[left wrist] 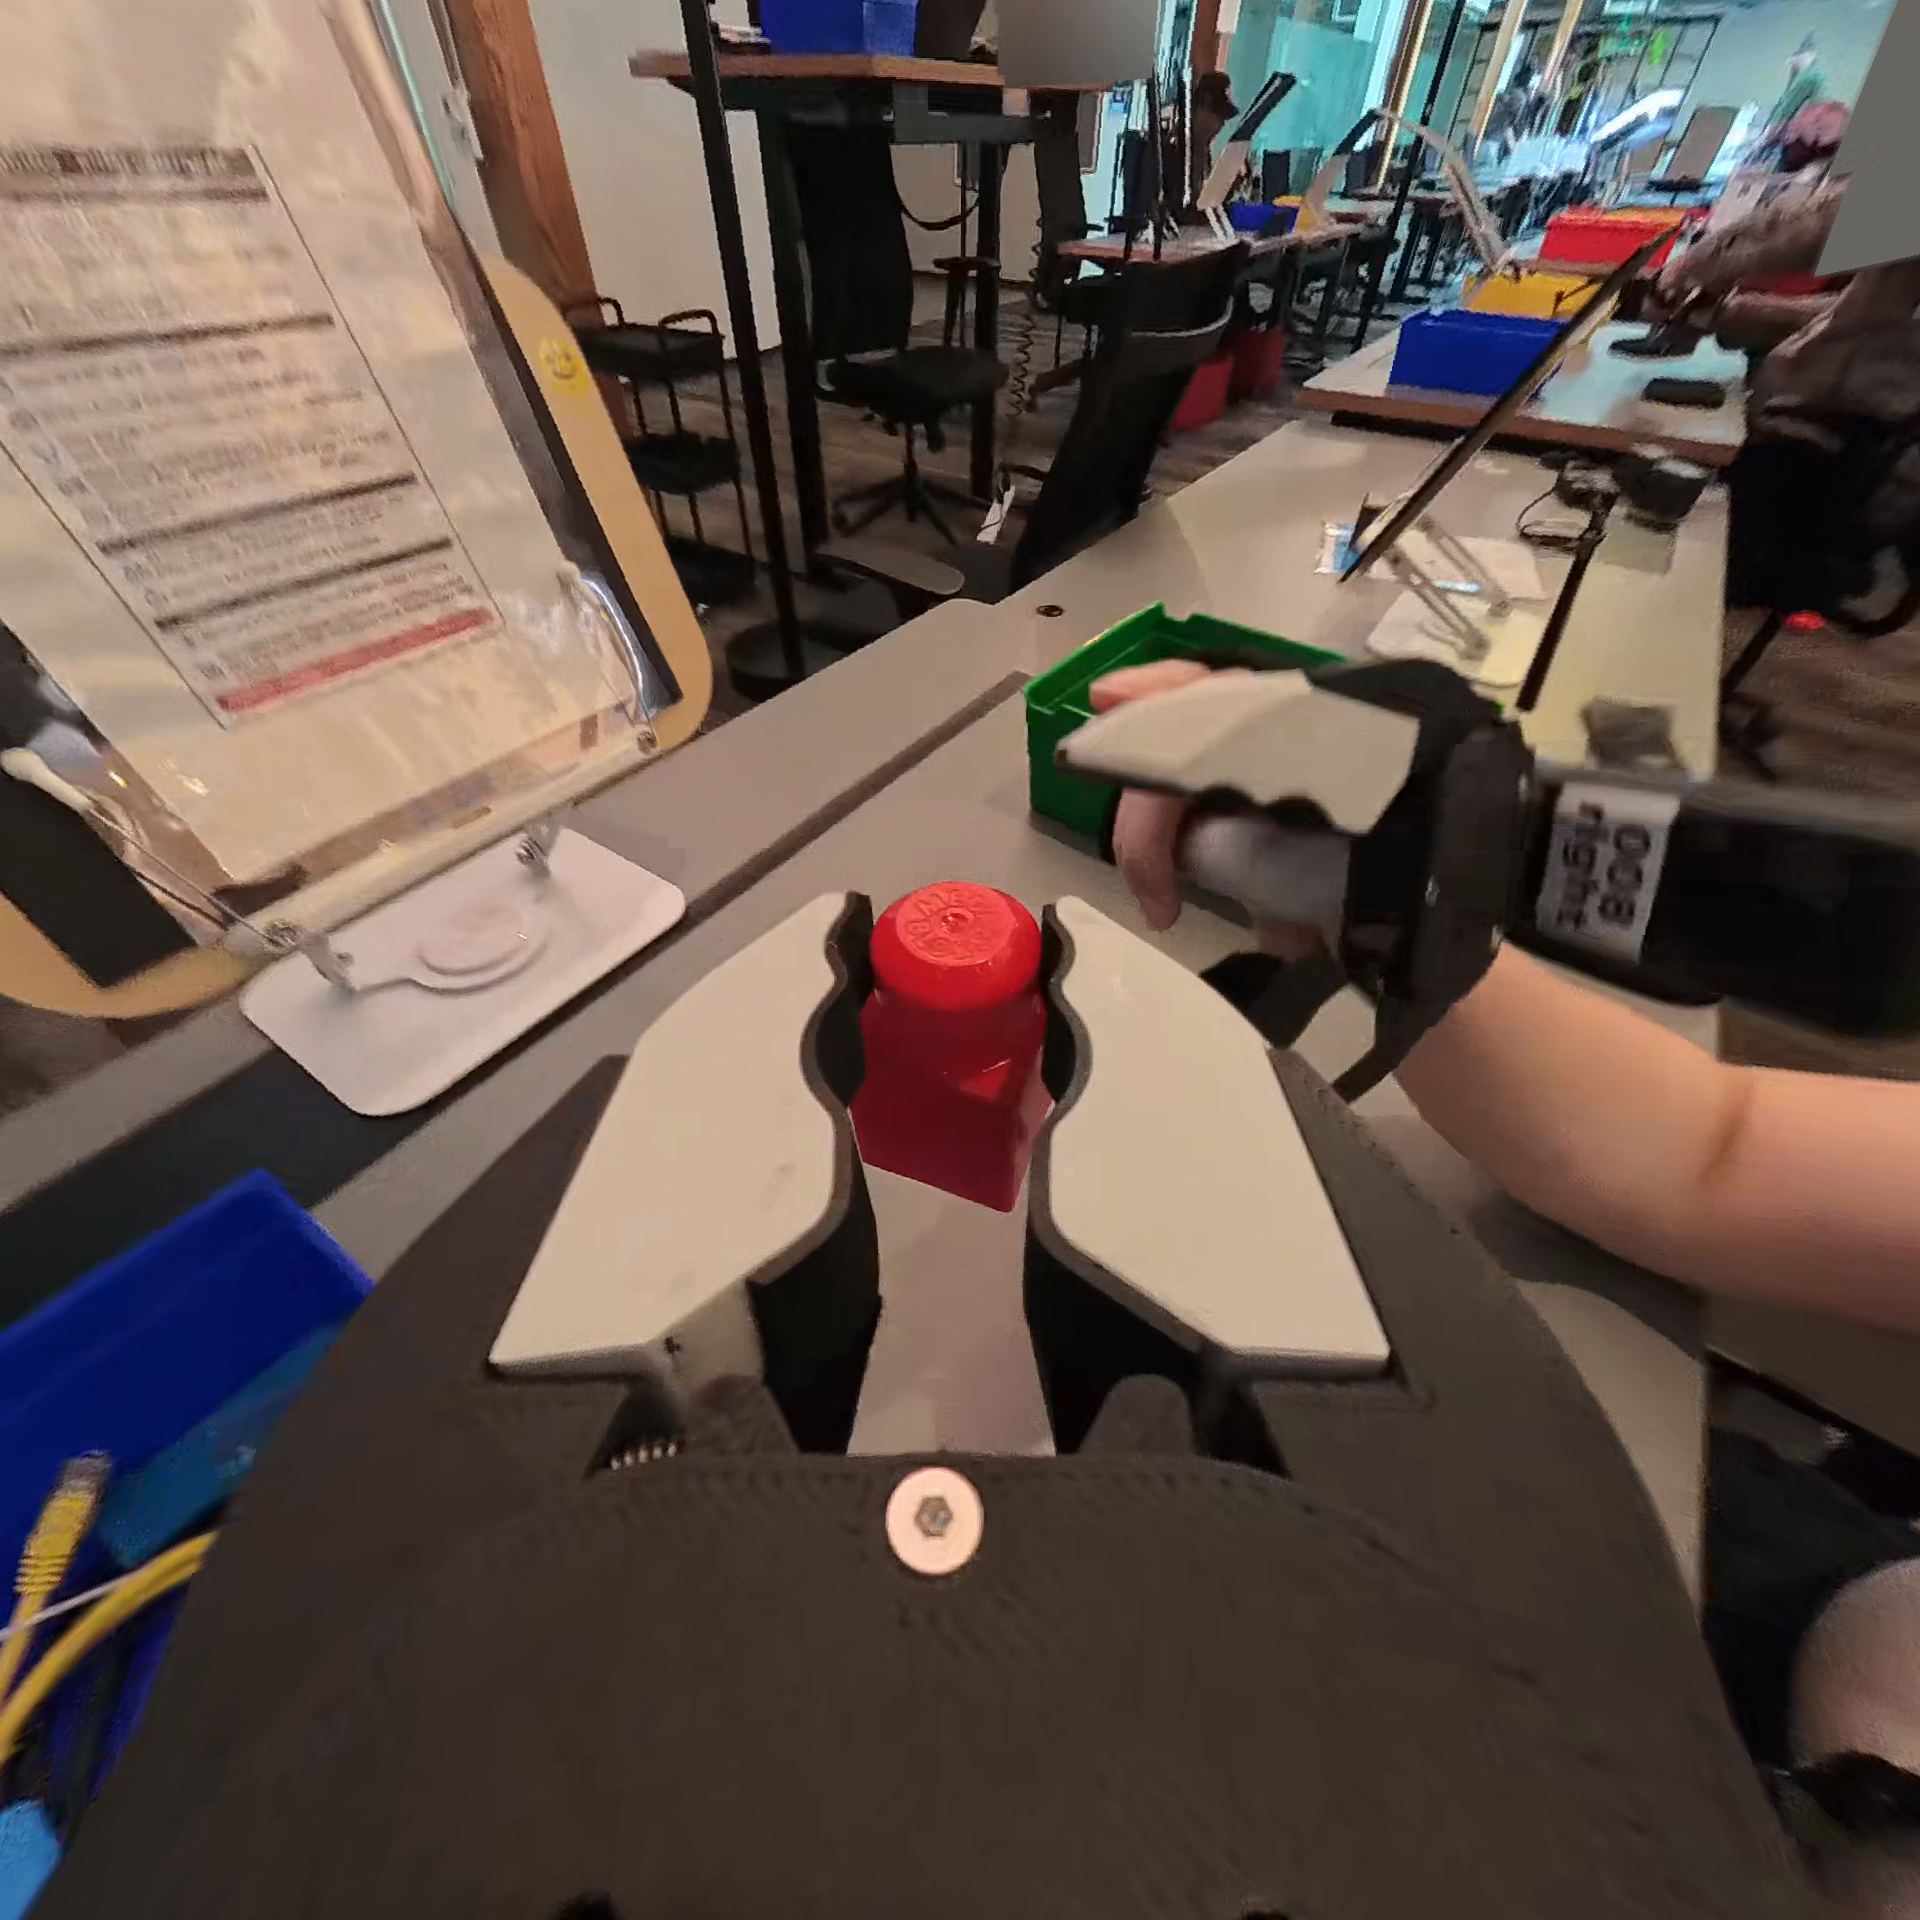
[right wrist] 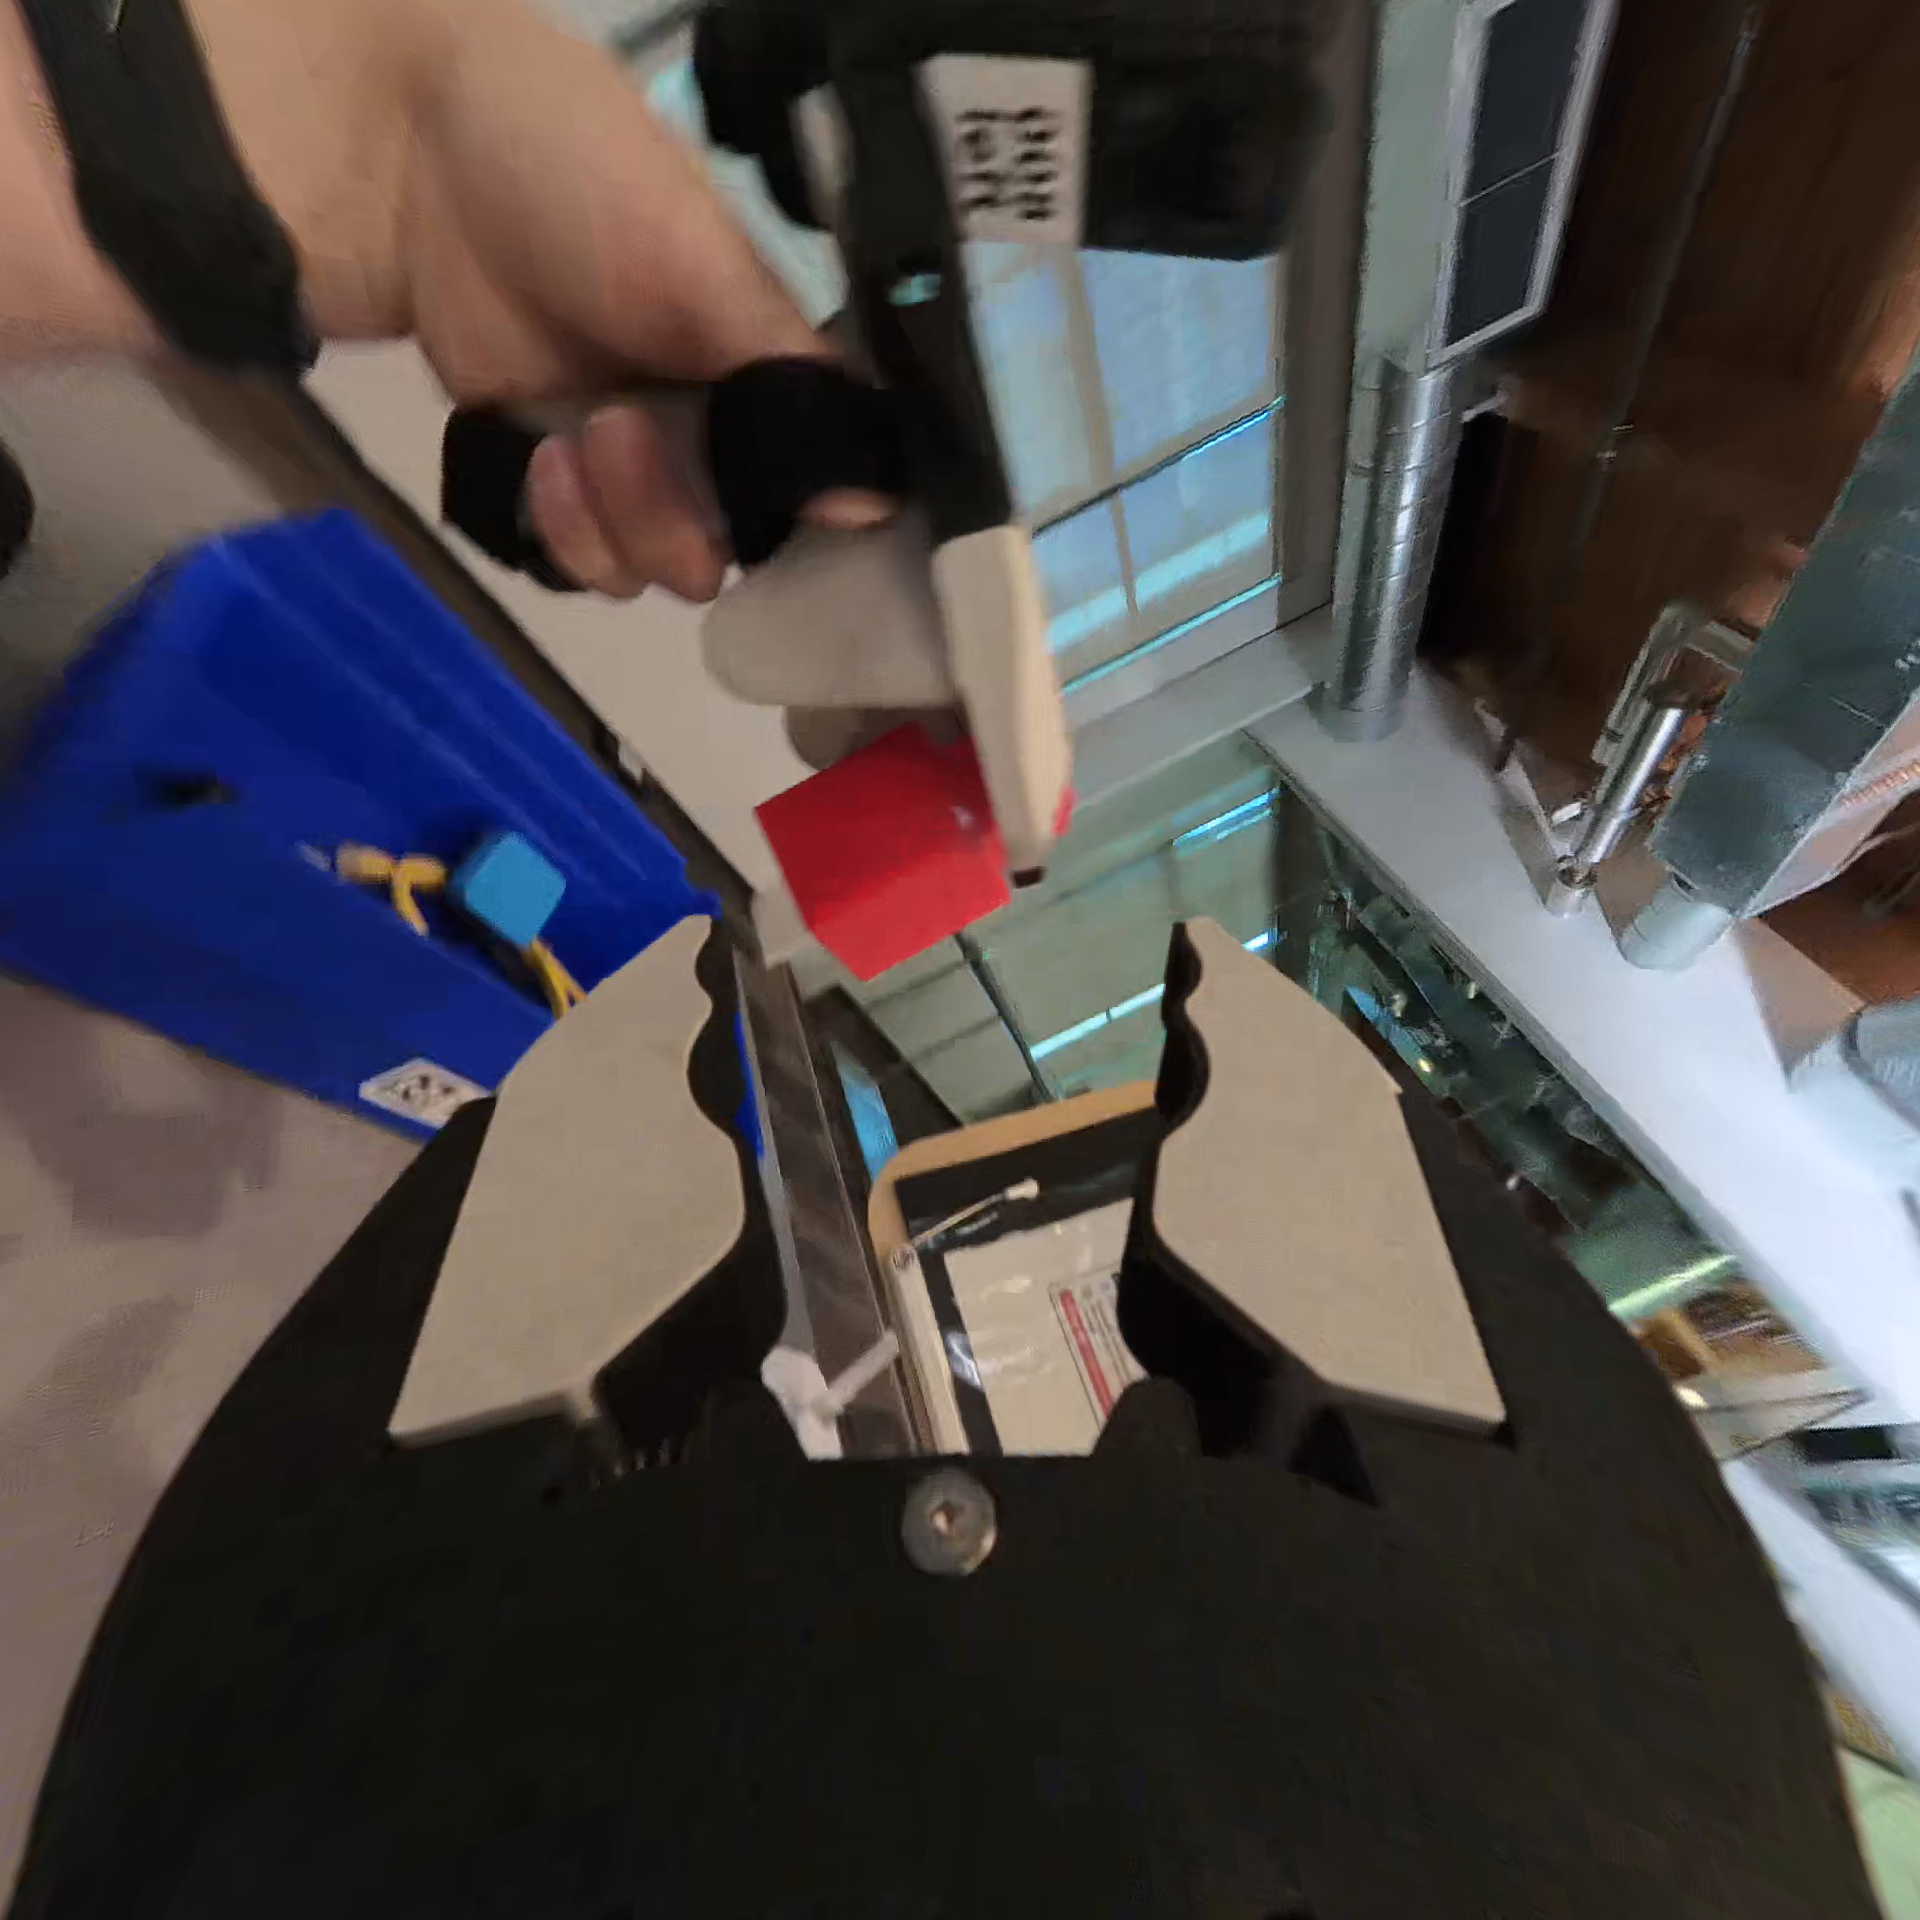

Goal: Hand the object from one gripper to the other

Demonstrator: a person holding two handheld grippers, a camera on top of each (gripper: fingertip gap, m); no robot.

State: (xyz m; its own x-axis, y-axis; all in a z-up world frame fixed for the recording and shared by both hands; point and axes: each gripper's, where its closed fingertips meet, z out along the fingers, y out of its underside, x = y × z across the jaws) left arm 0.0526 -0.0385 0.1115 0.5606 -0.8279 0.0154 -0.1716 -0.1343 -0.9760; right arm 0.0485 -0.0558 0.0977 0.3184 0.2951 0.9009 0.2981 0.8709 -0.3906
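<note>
Red block (left wrist: 951, 1049), a square body with a round cap, sits clamped between the fingers of the left gripper (left wrist: 951, 997) at centre frame of the left wrist view, its long axis running along the fingers, cap outward. In the right wrist view the same block (right wrist: 894, 852) hangs at centre, just beyond and slightly above the tips of the right gripper (right wrist: 940, 987), whose jaws stand wide and hold nothing. The square end faces the right gripper; judged from this, a short forward approach would bring that end between its fingers.
</note>
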